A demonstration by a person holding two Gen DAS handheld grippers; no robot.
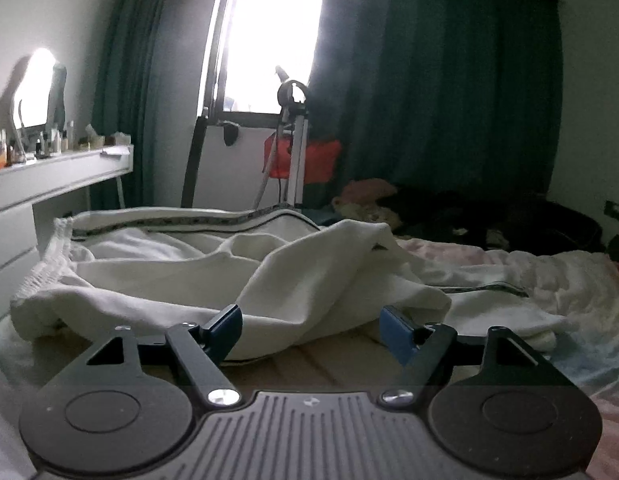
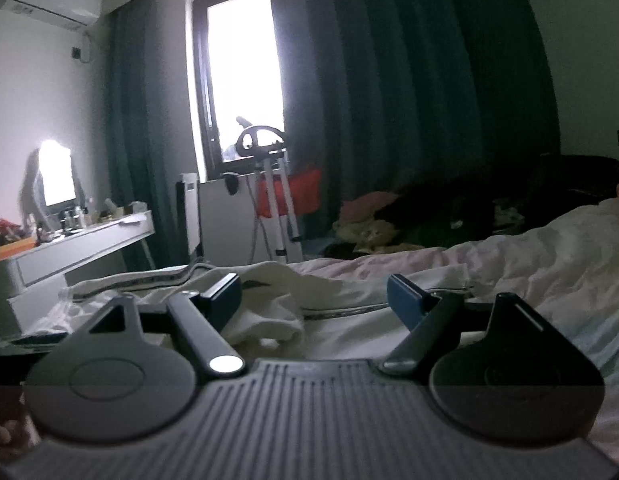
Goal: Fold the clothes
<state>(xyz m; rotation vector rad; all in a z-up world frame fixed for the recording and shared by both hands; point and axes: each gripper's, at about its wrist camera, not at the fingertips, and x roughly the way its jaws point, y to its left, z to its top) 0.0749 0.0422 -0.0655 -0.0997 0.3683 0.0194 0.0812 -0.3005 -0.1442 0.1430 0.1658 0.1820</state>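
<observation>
A white garment (image 1: 213,276) with a dark patterned trim lies rumpled on the bed, one fold raised in the middle. My left gripper (image 1: 311,330) is open and low over the bed, its jaws on either side of the garment's near edge, not closed on it. In the right wrist view the same white garment (image 2: 269,312) lies bunched ahead. My right gripper (image 2: 313,300) is open above it and holds nothing.
The bed has a pale pink sheet (image 1: 549,280). Dark clothes and a pink item (image 1: 369,192) lie at its far side. A white desk (image 1: 61,172) with bottles and a mirror stands left. A metal stand (image 1: 295,152) and dark curtains (image 1: 449,80) are behind.
</observation>
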